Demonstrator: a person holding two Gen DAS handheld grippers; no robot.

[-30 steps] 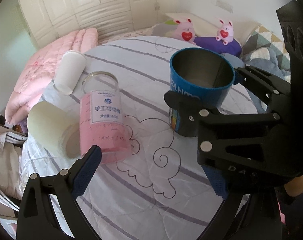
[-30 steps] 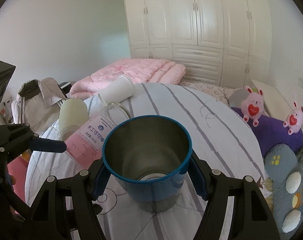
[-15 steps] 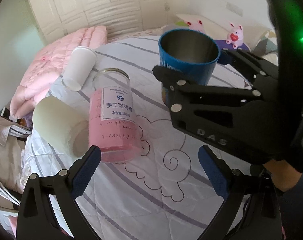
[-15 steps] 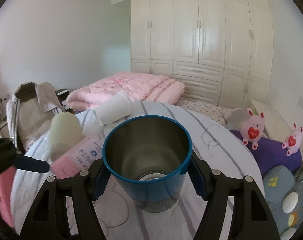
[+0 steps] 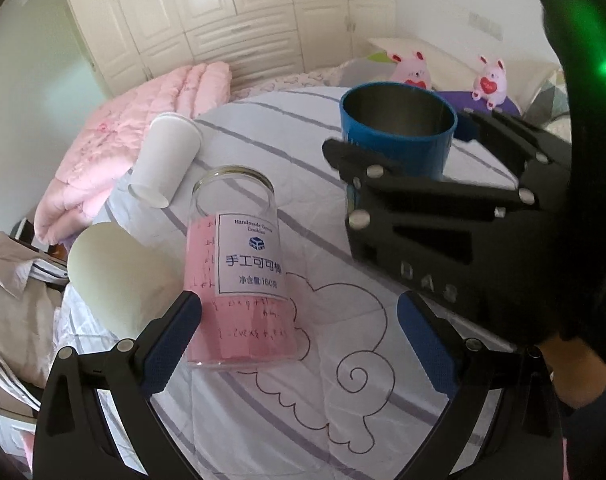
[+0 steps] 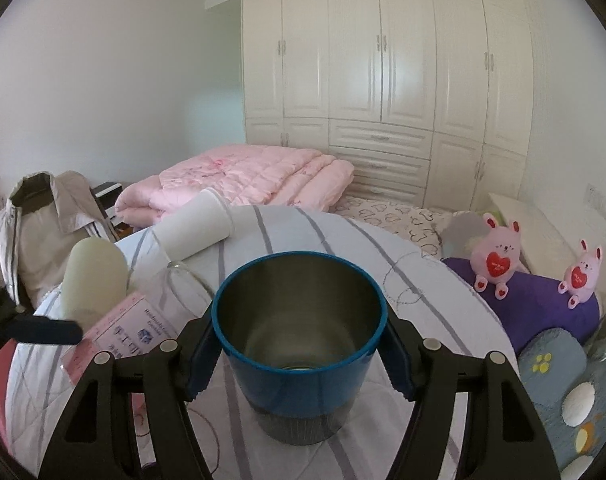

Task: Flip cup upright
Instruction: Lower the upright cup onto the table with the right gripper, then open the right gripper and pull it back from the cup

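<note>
Our right tongs [image 6: 299,354] pinch the blue cup [image 6: 299,344] between their dark blue ribbed pads, one on each flank just under the rim. We see the cup upright, mouth up: a smooth blue outer sleeve, a brushed steel lining, and a bare ridged metal band at its base. Whether the base touches the cloth we cannot tell. From the left wrist the same cup [image 5: 399,136] stands at the right, with the black bolted frame of the right tongs [image 5: 431,204] around it.

Our left tongs [image 5: 299,324] are spread wide and hold nothing; their textured blue pads flank the near end of a clear jar [image 5: 243,272]. That jar lies on its side, a glass-like cylinder with pink paper inside and a white printed label, its open mouth pointing away from us. Just left of it lies a pale, matte, rounded cup [image 5: 119,276], its domed end toward us, touching the jar's side. Farther back a white paper cup [image 5: 165,160] lies tipped over, tapered, its rolled rim toward us.

All of them rest on a soft white quilted spread [image 5: 343,392] with grey stripes and thin curled cloud outlines. Beyond it we see a puffy pink quilt [image 6: 243,180] folded in ridges, two plush pink rabbits [image 6: 497,256] on a purple cushion [image 6: 543,304], and glossy cream panelled wardrobes [image 6: 383,72].
</note>
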